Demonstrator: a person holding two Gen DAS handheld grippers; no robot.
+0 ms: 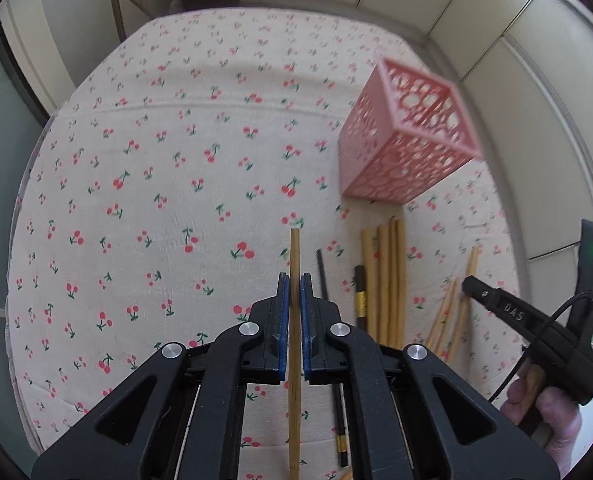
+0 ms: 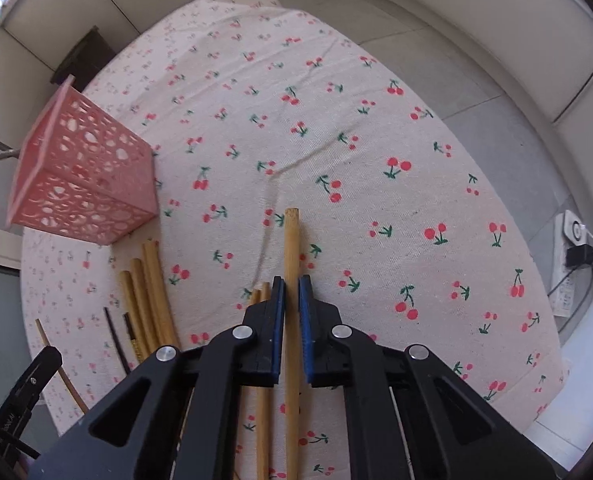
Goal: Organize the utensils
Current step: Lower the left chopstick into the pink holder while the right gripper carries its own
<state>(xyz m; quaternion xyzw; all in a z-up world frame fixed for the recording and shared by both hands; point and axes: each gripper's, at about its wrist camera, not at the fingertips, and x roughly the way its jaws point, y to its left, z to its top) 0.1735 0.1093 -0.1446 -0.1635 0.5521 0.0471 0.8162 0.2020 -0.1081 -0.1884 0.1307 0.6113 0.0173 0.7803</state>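
Note:
My left gripper (image 1: pixel 295 280) is shut on a thin bamboo chopstick (image 1: pixel 295 256) that runs straight up between its blue pads, above the cherry-print cloth. My right gripper (image 2: pixel 291 282) is shut on a thicker bamboo chopstick (image 2: pixel 291 240), whose blunt end sticks out past the fingertips. A pink perforated holder (image 1: pixel 404 136) (image 2: pixel 84 172) stands upright on the cloth. Several bamboo chopsticks (image 1: pixel 388 276) (image 2: pixel 148 292) and dark chopsticks with gold bands (image 1: pixel 360 292) (image 2: pixel 130 332) lie below the holder. In the left wrist view the right gripper's body (image 1: pixel 536 328) reaches over other bamboo sticks (image 1: pixel 456 308).
The round table's cloth (image 1: pixel 156 200) (image 2: pixel 376 160) has a crease near its middle. Tiled floor and white walls surround it. A power strip with a plugged adapter (image 2: pixel 574 256) lies on the floor at the right. A dark stool (image 2: pixel 82 60) stands beyond the holder. A hand (image 1: pixel 552 420) grips the right tool.

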